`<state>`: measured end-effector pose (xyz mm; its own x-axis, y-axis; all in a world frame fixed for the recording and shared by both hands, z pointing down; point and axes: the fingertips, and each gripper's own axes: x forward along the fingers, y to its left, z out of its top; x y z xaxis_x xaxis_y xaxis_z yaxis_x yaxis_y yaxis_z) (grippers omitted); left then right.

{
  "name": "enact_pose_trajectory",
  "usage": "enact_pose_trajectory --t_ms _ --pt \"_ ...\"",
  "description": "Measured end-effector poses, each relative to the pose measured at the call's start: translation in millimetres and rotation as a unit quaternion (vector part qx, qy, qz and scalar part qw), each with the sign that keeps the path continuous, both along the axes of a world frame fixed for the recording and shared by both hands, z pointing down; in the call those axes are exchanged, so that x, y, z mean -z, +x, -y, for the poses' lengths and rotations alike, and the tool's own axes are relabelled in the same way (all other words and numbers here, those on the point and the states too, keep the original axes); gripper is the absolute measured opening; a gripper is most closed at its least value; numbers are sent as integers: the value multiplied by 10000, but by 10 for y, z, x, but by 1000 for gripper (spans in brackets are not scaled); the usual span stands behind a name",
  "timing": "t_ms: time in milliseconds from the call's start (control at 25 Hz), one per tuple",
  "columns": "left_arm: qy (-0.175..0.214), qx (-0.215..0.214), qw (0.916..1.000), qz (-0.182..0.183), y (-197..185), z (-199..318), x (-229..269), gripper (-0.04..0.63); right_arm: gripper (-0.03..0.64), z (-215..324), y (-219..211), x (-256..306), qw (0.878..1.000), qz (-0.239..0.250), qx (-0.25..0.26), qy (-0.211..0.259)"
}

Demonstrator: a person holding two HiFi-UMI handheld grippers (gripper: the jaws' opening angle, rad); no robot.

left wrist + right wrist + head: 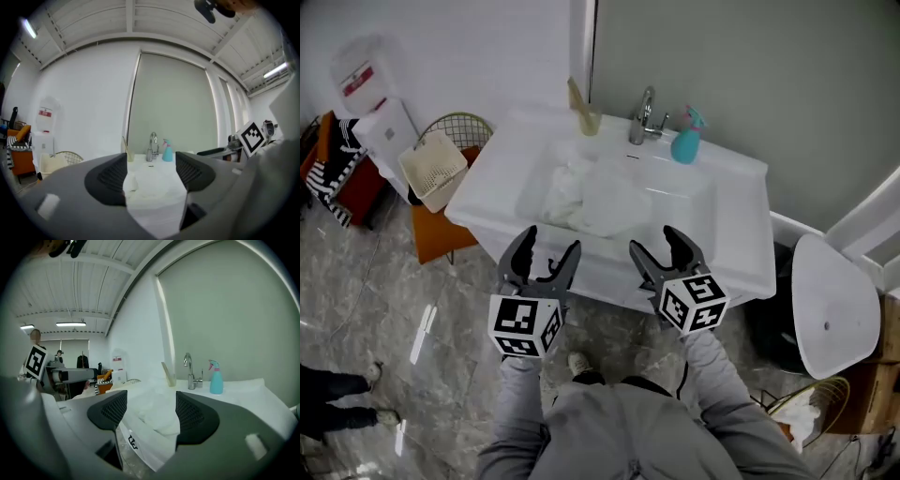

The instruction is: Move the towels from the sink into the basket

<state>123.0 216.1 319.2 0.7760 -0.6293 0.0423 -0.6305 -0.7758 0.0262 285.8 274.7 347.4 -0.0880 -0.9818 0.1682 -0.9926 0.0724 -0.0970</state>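
White towels [586, 195] lie crumpled in the basin of the white sink [736, 244]; they also show in the left gripper view as towels [152, 180] and in the right gripper view as towels [157, 413]. A cream plastic basket [434, 169] sits on an orange chair to the sink's left. My left gripper [547, 259] hovers open in front of the sink's near edge, nothing between its fingers. My right gripper [661, 249] is beside it, also open and empty. Both point level at the sink.
A chrome tap [644, 116], a teal spray bottle [686, 137] and a cup with a brush [584, 111] stand on the sink's back ledge. A white bin lid [832, 307] is at the right. A wire chair [457, 127] stands by the wall.
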Motion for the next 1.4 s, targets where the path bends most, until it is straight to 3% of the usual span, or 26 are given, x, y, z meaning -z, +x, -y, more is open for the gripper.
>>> enact_pose_trajectory --t_ms 160,280,400,480,600,680,960,1160,1400 --pt "-134 -688 9962 508 277 462 -224 357 330 481 32 -230 9990 -203 101 -398" --pt "-277 -1389 9853 960 532 681 -418 365 358 712 122 -449 9958 -389 201 -799" --pt "-87 -1915 9686 1585 798 862 -583 416 381 919 256 -679 9900 -618 390 -1203" --pt "77 -2306 9489 2155 975 934 -759 442 391 1036 347 -862 9844 -746 564 -1492" --pt "324 -2852 9097 3002 1198 1057 -1031 467 413 1206 440 -1150 9729 -941 863 -1928" --pt "536 -3194 8786 3510 1349 1155 -1173 474 433 1313 488 -1325 9650 -1018 1046 -2180" --pt "1035 -4101 7495 5092 1784 1606 -1723 503 460 1612 650 -1893 9399 -1108 1445 -2890" --pt "1325 -4589 6586 5815 1999 1784 -2088 525 486 1708 766 -2222 9144 -1425 1719 -3377" --pt "1380 -4965 5780 6328 2190 1910 -2432 568 515 1841 847 -2499 8981 -1492 1883 -3683"
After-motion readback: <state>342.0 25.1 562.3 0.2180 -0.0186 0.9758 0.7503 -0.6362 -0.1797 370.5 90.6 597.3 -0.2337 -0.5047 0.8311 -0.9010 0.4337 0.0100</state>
